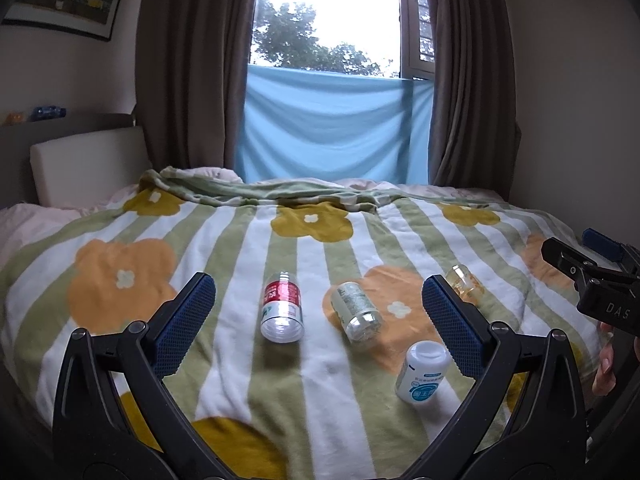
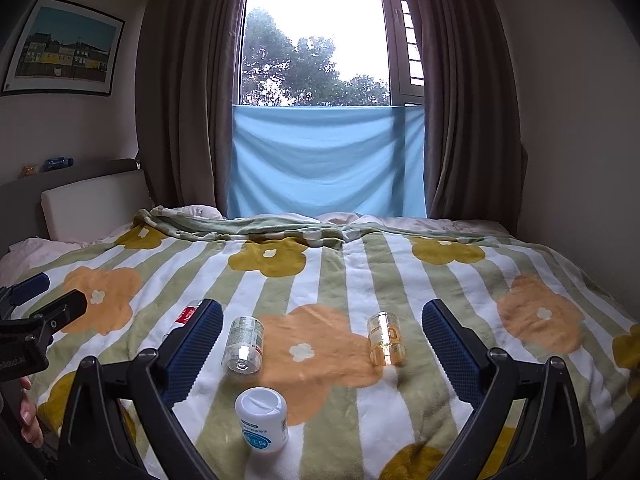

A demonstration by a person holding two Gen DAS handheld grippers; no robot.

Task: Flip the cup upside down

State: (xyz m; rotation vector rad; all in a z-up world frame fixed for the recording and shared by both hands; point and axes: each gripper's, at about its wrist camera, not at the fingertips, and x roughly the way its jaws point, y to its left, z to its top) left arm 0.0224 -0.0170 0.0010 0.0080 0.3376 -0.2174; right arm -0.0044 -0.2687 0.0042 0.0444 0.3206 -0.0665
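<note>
Left wrist view, from the left edge across: left hand-held gripper spread wide over the bed, nothing between its blue pads. Ahead of it, on the striped flower blanket, a clear red-labelled container, then a clear green-labelled container slanted beside it, the two apart. Both seemingly on their sides, though hard to say through the fisheye. Nearer and further right, a white bottle with its cap showing. Furthest right, half hidden behind that gripper's right pad, a small amber cup, taken here as the task's thing. Over to the right wrist view: same amber cup standing on the blanket between the fingers of the right hand-held gripper, well apart from both, jaws fully parted and empty. Cannot tell which end of the cup is the mouth. Judged from this: no grasp made, no lift, no turn begun, barely at the approach. Left to do: closing on the cup, lifting, rotating it over, setting it mouth down on the soft blanket, letting go.
</note>
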